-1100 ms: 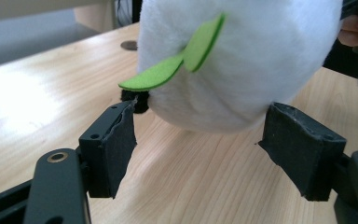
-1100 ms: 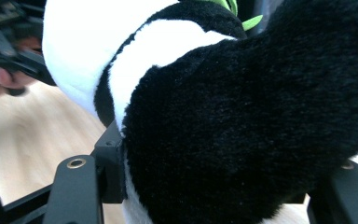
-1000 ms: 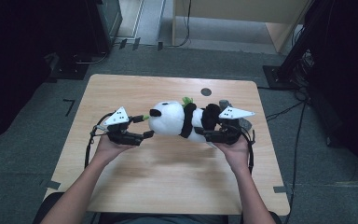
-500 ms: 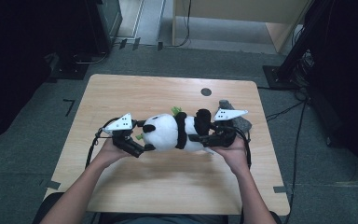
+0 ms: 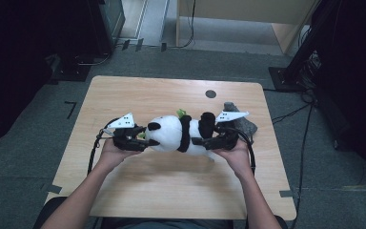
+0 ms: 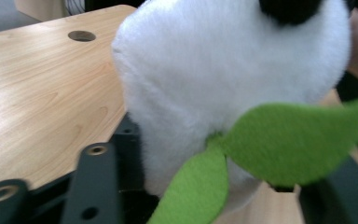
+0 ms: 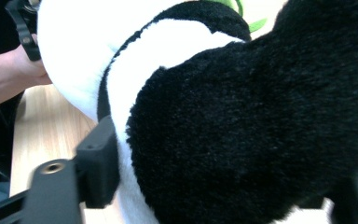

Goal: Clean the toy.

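Observation:
A black and white plush panda [image 5: 171, 133] with green felt leaves [image 6: 284, 144] hangs stretched between the two hand-held grippers, just above the wooden table [image 5: 147, 95]. My left gripper [image 5: 143, 140] has its jaws round the white head [image 6: 223, 60]. They have just been closing and now press into the plush. My right gripper [image 5: 198, 141] holds the panda's other end, with a black limb [image 7: 261, 121] packed between its jaws. Those jaws have just opened a little, and the plush still fills the gap.
A dark grey lump [image 5: 242, 125] lies on the table just behind the right hand. A round cable hole [image 5: 210, 94] sits near the far edge. Dark furniture and cables stand around the table on the grey floor.
The panda, first held at the right with the left gripper apart from it, has shifted left. The left gripper's jaws now hold its head.

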The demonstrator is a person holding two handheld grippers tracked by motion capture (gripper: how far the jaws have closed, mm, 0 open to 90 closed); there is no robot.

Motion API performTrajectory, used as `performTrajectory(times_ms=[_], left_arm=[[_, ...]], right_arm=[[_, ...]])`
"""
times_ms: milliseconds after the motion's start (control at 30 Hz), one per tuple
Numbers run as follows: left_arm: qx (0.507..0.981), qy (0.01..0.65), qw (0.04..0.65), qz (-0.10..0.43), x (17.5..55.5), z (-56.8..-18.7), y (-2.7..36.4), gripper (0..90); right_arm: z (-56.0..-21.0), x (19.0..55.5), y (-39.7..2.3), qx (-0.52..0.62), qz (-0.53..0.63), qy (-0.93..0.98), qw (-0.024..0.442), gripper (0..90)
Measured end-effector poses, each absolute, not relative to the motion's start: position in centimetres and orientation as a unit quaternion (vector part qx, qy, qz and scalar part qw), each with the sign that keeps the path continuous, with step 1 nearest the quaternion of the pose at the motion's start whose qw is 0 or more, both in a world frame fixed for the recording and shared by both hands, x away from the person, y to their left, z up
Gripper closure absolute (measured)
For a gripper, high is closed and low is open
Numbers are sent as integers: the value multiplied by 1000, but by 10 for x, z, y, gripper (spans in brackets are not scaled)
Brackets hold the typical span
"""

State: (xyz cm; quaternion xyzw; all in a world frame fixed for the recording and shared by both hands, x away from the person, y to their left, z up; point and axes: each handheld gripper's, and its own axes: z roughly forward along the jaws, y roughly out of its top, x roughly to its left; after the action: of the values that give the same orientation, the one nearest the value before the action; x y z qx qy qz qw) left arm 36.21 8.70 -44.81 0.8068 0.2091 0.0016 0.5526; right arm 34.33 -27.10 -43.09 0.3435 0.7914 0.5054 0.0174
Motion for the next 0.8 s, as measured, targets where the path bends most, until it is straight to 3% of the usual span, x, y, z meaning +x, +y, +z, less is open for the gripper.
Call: performTrajectory(times_ms=[200,467,667,800], left_arm=[[794,217,568,-24,366,-445,92,551],[779,212,589,-24,367,-440,101,562],[751,251,610,-36,373,-439,114,561],[728,272,628,-42,376,-439,118,561]], right_arm=[[-441,348,-276,354,525,774,-6,123],[-441,349,-281,348,542,765,-6,119],[-439,346,-291,357,531,767,37,134],[-446,348,-297,357,537,764,25,142]])
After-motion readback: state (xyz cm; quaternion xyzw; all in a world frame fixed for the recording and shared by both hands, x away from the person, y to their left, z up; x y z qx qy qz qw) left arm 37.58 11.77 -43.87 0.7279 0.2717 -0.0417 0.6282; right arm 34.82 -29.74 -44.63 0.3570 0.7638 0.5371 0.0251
